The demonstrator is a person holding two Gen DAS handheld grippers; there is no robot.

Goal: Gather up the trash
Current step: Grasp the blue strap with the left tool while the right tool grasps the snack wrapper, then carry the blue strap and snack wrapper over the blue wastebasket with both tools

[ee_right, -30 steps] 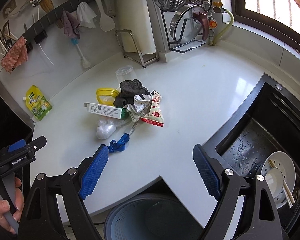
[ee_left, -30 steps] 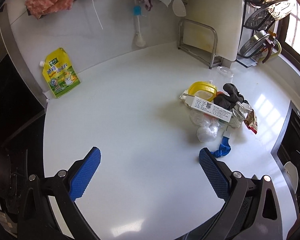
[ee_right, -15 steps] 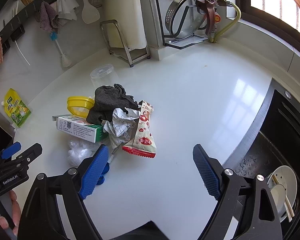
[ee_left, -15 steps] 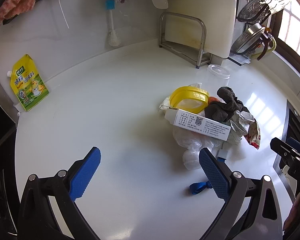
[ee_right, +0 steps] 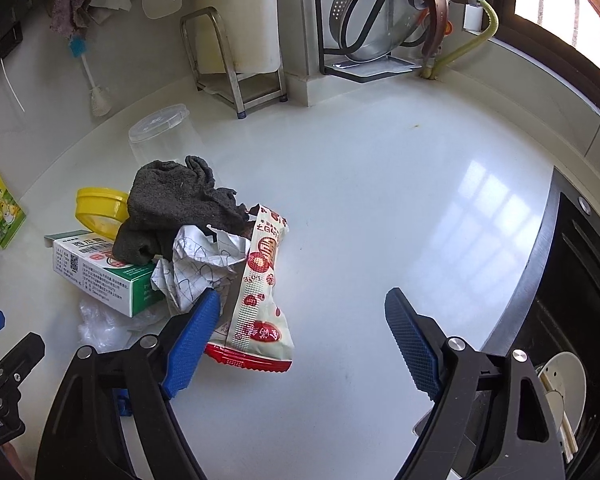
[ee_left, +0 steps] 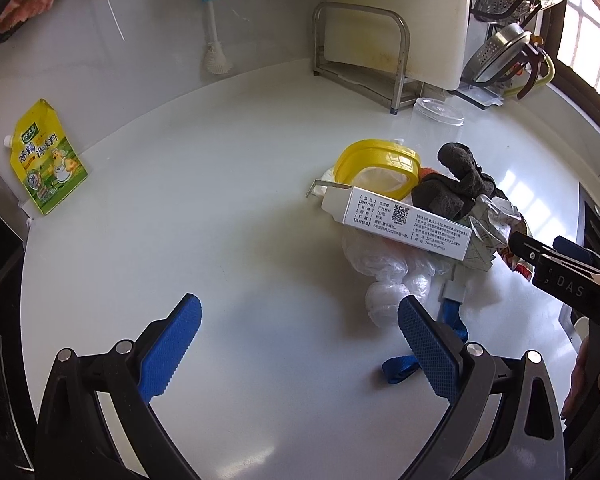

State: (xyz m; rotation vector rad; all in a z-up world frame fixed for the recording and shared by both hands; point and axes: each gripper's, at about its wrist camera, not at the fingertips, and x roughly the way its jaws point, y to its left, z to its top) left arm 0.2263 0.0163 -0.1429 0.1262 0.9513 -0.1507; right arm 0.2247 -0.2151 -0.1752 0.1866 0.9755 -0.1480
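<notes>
A pile of trash lies on the white counter: a white-green carton [ee_left: 400, 226] [ee_right: 100, 276], a yellow lid [ee_left: 376, 166] [ee_right: 100, 208], a dark grey rag [ee_left: 456, 188] [ee_right: 176, 208], crumpled paper [ee_right: 200, 264], clear plastic bags [ee_left: 384, 280], a blue strap [ee_left: 428, 356] and a red-white snack wrapper [ee_right: 260, 296]. My left gripper [ee_left: 300, 344] is open and empty, just left of the bags. My right gripper [ee_right: 304, 340] is open and empty, its left finger beside the wrapper.
A clear plastic cup [ee_right: 160, 136] stands upside down behind the pile. A yellow seasoning pouch [ee_left: 44, 160] leans at the far left. A metal rack with a cutting board [ee_left: 380, 40] stands at the back. A black sink [ee_right: 572, 320] with dishes lies on the right.
Both grippers have moved in closer to the trash pile. The right gripper's left finger now sits beside the snack wrapper. Both stay open.
</notes>
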